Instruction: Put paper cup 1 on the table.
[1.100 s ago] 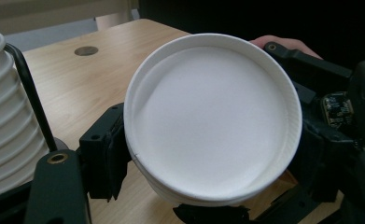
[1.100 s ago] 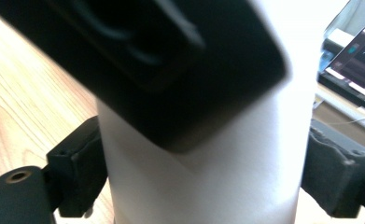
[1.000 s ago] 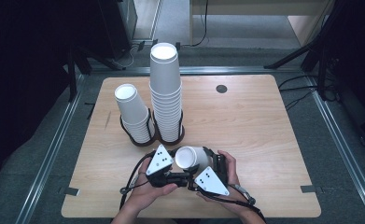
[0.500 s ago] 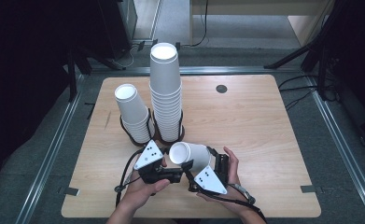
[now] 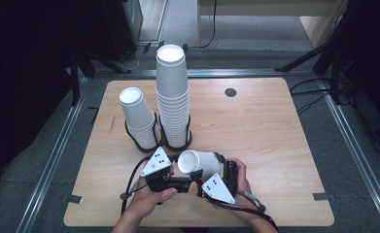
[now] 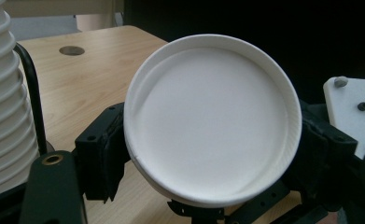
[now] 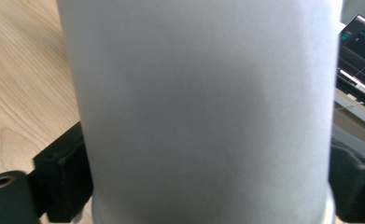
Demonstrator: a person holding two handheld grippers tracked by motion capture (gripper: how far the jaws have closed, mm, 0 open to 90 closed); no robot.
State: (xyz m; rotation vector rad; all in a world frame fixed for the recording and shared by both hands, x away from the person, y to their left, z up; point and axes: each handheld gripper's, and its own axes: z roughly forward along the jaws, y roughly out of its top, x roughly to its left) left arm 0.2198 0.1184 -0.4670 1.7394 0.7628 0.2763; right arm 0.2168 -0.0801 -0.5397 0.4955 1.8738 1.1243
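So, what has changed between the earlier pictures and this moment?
The left gripper has drawn back from the paper cup toward the person, and its jaws have just been opening with nothing between them. The right gripper, whose jaws have just been closing, holds the cup, which has tipped a little further onto its side. Both cup stacks stayed put.
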